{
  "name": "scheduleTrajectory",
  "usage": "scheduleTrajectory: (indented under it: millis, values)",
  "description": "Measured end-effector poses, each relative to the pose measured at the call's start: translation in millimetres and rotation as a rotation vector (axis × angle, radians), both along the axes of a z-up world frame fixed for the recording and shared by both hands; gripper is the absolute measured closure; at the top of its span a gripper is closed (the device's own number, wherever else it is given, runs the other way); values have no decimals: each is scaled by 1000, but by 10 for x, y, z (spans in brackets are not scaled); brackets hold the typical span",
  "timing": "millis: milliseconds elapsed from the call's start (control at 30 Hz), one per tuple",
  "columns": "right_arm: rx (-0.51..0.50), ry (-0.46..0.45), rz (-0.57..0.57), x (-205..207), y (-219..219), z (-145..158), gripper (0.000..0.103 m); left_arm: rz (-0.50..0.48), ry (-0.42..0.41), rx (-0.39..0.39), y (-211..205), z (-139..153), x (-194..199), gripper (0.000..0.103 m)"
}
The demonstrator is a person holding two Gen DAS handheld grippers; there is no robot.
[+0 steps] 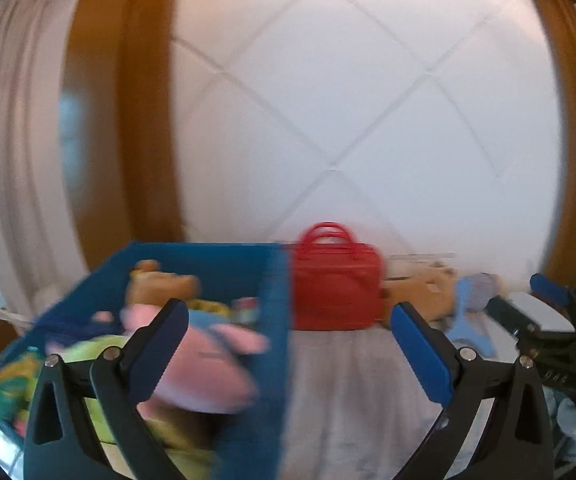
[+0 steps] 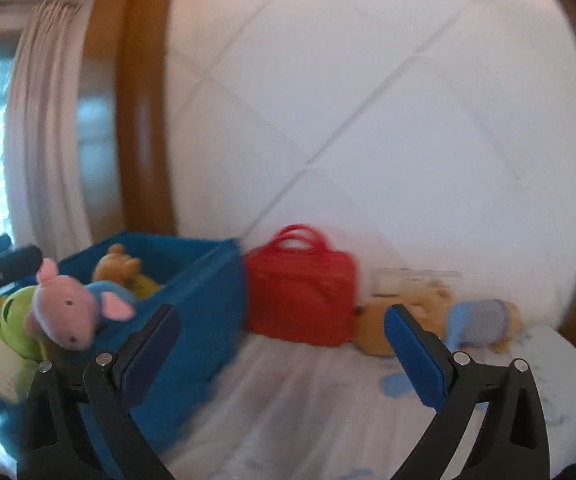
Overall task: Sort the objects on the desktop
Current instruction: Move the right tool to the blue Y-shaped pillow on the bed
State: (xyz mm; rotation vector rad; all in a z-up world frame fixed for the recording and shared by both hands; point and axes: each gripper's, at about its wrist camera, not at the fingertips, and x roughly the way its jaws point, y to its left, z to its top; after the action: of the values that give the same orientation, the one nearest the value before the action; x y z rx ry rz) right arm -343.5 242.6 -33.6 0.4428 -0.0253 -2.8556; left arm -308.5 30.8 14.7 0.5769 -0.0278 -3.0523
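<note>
A blue bin [image 1: 276,300] [image 2: 208,300] holds several soft toys: a pink plush [image 1: 208,364] [image 2: 68,316], a green plush [image 2: 12,320] and a brown bear [image 1: 160,284] [image 2: 118,266]. My left gripper [image 1: 288,320] is open and empty, just above the bin's right wall. My right gripper [image 2: 282,326] is open and empty, over the white cloth between the bin and a red bag [image 1: 335,292] [image 2: 299,296]. A tan and blue plush [image 2: 475,324] [image 1: 471,292] lies at the right.
The white cloth-covered surface [image 2: 319,400] [image 1: 347,392] runs to a white quilted wall behind. Wooden frames stand left and right. The right gripper shows at the right edge of the left wrist view [image 1: 559,312]. A curtain [image 2: 44,120] hangs at the left.
</note>
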Motion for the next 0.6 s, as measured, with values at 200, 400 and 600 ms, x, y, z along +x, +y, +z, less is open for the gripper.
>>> scheduleTrajectory:
  millis: [200,400,600]
  values:
    - [63,-90,-69,-197,1312,-204,0,-88,-120,23,1028,-586,-485,0]
    - [139,-240,-123,-681,2218,-727,0,-166,-255,1,1953,-1241,-1108,0]
    - [180,-355,-161,-1280,2711,-1355,0,-223,-342,-48,2498,-1856,-1860,0]
